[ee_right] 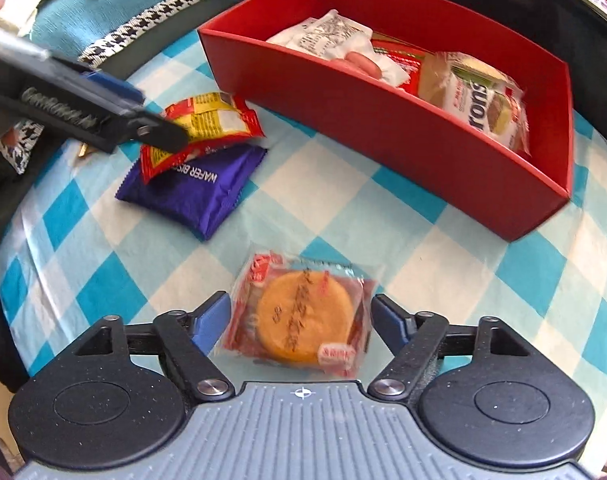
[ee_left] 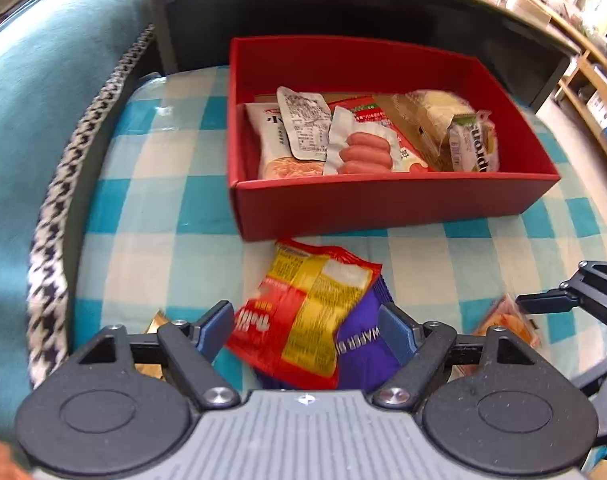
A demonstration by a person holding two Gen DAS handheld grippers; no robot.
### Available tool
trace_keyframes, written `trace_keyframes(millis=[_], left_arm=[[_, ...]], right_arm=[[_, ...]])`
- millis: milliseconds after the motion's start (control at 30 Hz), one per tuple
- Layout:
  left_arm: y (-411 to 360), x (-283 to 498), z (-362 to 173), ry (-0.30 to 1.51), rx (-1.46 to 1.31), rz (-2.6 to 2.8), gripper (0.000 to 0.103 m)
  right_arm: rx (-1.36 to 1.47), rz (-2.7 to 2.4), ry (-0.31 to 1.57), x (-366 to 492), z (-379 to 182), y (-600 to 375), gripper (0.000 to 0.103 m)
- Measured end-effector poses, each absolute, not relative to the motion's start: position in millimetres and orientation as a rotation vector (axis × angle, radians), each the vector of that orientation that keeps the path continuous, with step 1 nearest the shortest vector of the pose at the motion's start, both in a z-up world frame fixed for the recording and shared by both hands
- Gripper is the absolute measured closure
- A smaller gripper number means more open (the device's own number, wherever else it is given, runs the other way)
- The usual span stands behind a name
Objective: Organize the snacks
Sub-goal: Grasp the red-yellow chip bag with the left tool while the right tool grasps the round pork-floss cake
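A red box [ee_left: 383,208] [ee_right: 383,120] on the checked tablecloth holds several snack packets. My left gripper [ee_left: 307,324] is open, its jaws on either side of a red-and-yellow packet [ee_left: 303,312] [ee_right: 207,120] that lies on a purple wafer packet [ee_left: 363,356] [ee_right: 199,192]. My right gripper [ee_right: 299,316] is open around a clear-wrapped round orange biscuit [ee_right: 303,320], which lies on the cloth. The right gripper's fingers show at the right edge of the left wrist view [ee_left: 551,300], next to that biscuit [ee_left: 507,320].
A teal cushion with a houndstooth border [ee_left: 43,120] lies left of the table. A dark cabinet [ee_left: 343,12] stands behind the box. A small gold wrapper [ee_left: 155,324] lies by my left finger. Wooden shelves [ee_left: 591,80] stand at the far right.
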State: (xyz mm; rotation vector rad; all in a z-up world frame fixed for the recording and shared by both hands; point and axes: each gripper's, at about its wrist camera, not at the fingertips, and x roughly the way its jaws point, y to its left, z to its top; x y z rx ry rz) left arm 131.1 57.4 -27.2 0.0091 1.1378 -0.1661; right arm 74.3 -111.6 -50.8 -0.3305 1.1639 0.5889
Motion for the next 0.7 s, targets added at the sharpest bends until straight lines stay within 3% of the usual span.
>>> trace_keyframes(millis=[333, 433, 533, 700], left_arm=[[48, 145, -54, 1.176, 0.026, -0.104, 0.000], [41, 138, -50, 1.170, 0.031, -0.125, 0.009], [35, 135, -50, 1.166, 0.047, -0.118, 0.010], [35, 139, -54, 1.172, 0.040, -0.113, 0.005]], right_arm=[[-0.306, 0.570, 1.150, 88, -66, -115, 0.015], [-0.308, 0.586, 1.152, 82, -64, -112, 0.015], [-0.326, 0.608, 1.153, 79, -66, -110, 0.014], [-0.364, 0.584, 1.124, 75, -73, -102, 0.011]])
